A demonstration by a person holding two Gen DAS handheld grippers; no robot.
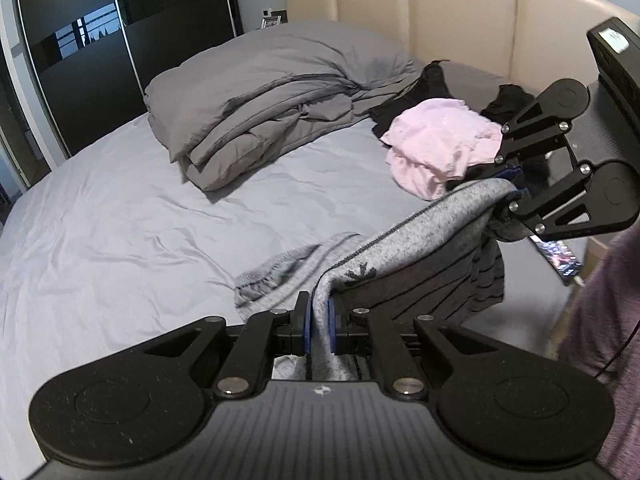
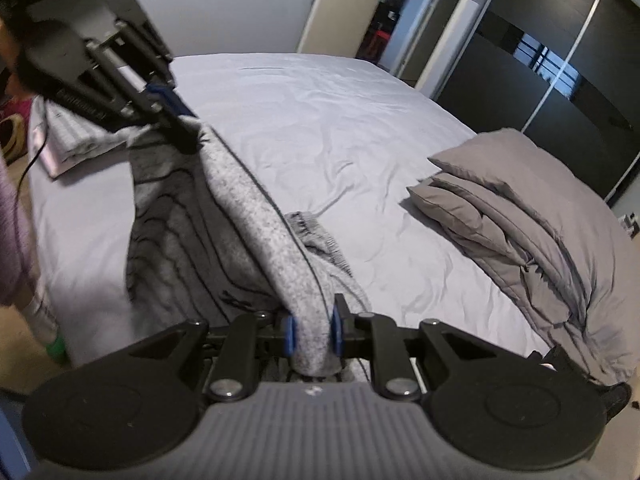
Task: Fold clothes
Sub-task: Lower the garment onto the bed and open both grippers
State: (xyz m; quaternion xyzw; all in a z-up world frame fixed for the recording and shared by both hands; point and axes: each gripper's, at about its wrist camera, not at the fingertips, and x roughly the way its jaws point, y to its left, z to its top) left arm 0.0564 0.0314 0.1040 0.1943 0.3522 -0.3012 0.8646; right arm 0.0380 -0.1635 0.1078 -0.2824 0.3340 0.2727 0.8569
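A grey heathered garment [image 1: 424,236] with dark stripes hangs stretched between my two grippers above the bed [image 1: 120,220]. My left gripper [image 1: 319,320] is shut on one end of it. My right gripper [image 1: 510,196] is shut on the other end, at the right of the left wrist view. In the right wrist view the right gripper [image 2: 314,330] clamps the grey garment [image 2: 256,208], and the left gripper [image 2: 176,120] holds its far end at upper left. Part of the garment trails on the sheet.
A folded grey duvet [image 1: 256,100] lies near the beige headboard [image 1: 440,12]. A pink garment [image 1: 440,144] and dark clothes [image 1: 424,92] are piled beside it. A phone [image 1: 560,260] lies at the bed's right edge. Folded clothes [image 2: 76,136] sit at the bed's corner. Black wardrobe doors [image 2: 552,60] stand beyond.
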